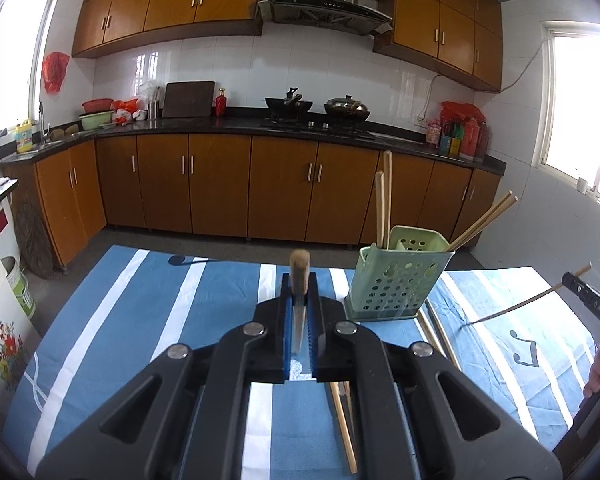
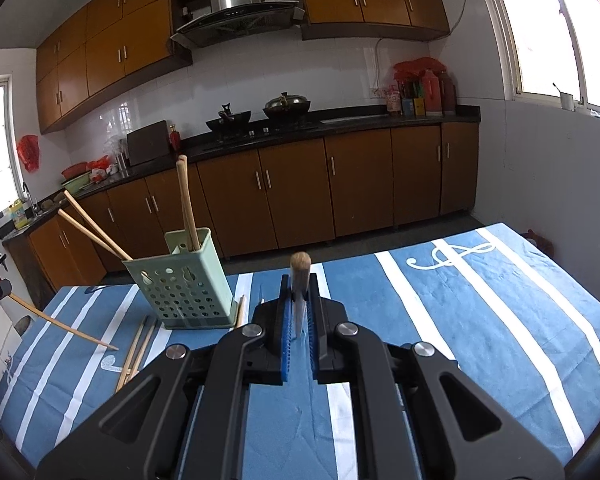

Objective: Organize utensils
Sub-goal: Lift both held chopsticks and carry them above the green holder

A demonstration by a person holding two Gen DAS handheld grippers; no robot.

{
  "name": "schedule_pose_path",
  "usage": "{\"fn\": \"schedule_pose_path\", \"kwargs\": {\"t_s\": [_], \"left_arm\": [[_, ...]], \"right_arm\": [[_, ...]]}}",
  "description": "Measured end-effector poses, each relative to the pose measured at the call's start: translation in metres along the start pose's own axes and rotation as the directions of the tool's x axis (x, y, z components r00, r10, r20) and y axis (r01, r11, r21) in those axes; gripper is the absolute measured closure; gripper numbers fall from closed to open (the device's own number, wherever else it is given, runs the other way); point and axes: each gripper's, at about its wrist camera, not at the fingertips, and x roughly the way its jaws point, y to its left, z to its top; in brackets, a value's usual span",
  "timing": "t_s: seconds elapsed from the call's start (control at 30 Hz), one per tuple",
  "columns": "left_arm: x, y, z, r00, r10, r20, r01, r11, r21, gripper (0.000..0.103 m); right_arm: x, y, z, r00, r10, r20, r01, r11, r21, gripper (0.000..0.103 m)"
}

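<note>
Both grippers grip chopsticks: the left gripper [image 1: 300, 300] and right gripper [image 2: 300, 300] each clench one, seemingly end-on. Four more stand in the green holder [image 1: 396, 276] on the desk [image 1: 140, 320]; others [image 2: 136, 352] lie beside it.

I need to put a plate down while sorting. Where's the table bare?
The cloth is bare right of the green holder, out to the treble clef, and also on the holder's far left side. It is crowded where loose chopsticks lie by the holder's base.
</note>
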Motion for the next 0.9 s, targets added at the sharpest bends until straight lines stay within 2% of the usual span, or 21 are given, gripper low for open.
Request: {"fn": "schedule_pose_path", "kwargs": {"t_s": [0.27, 0.4, 0.53, 0.7, 0.9], "left_arm": [[-0.021, -0.019, 0.03, 0.996, -0.059, 0.062, 0.056, 0.997, 0.049, 0.096], [-0.024, -0.036, 0.05, 0.99, -0.1, 0.098, 0.094, 0.993, 0.065, 0.096], [-0.023, -0.058, 0.077, 0.979, -0.142, 0.144, 0.135, 0.989, 0.059, 0.096], [-0.011, -0.08, 0.114, 0.963, -0.16, 0.215, 0.163, 0.987, 0.005, 0.096], [0.022, -0.093, 0.136, 0.949, -0.102, 0.297, 0.12, 0.992, -0.043, 0.096]], "right_arm": [[-0.021, 0.021, 0.039, 0.992, 0.099, 0.073, -0.098, 0.995, -0.013, 0.095], [-0.028, 0.038, 0.059, 0.978, 0.167, 0.126, -0.166, 0.986, -0.02, 0.095], [-0.038, 0.056, 0.082, 0.952, 0.22, 0.215, -0.219, 0.975, -0.027, 0.095], [-0.027, 0.074, 0.106, 0.923, 0.213, 0.322, -0.216, 0.976, -0.027, 0.095], [0.012, 0.085, 0.114, 0.926, 0.177, 0.334, -0.184, 0.983, -0.01, 0.095]]}}
